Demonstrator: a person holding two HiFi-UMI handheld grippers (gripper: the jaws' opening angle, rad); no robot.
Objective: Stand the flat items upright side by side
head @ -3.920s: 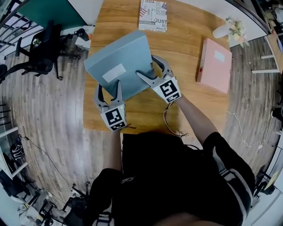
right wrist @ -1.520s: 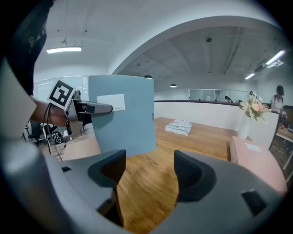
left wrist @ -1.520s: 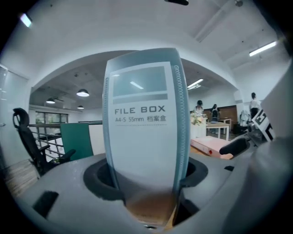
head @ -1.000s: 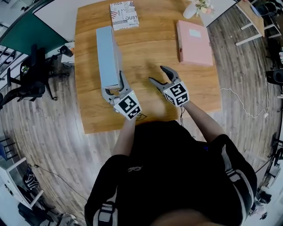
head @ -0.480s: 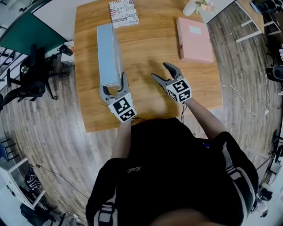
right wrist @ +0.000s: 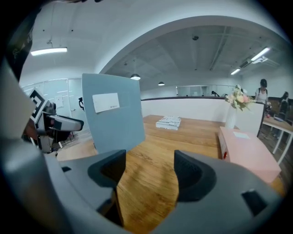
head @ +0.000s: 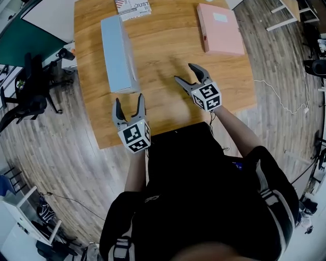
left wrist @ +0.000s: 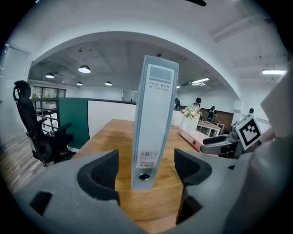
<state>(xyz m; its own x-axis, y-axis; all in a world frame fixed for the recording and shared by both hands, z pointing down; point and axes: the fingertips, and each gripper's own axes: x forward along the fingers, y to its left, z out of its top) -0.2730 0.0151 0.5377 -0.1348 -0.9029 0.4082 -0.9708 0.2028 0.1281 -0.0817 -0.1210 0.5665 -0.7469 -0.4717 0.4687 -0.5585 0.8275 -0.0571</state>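
Note:
A blue file box (head: 118, 53) stands upright on its long edge at the left of the wooden table (head: 168, 46). My left gripper (head: 128, 100) is open just short of the box's near end and touches nothing. In the left gripper view the box's spine (left wrist: 153, 123) rises ahead of the open jaws (left wrist: 146, 171), apart from them. A pink file box (head: 220, 29) lies flat at the far right. My right gripper (head: 186, 73) hovers open over the table's middle, empty. In the right gripper view (right wrist: 149, 176) the blue box (right wrist: 114, 112) is to the left and the pink box (right wrist: 247, 151) to the right.
A printed book (head: 133, 6) lies flat at the table's far edge, behind the blue box. A white vase with flowers (right wrist: 236, 109) stands at the far right corner. A black office chair (head: 30, 97) is on the floor left of the table.
My left gripper has let go of the blue box's near end and drawn back toward the table's front edge. The box stays upright. My right gripper has hardly moved.

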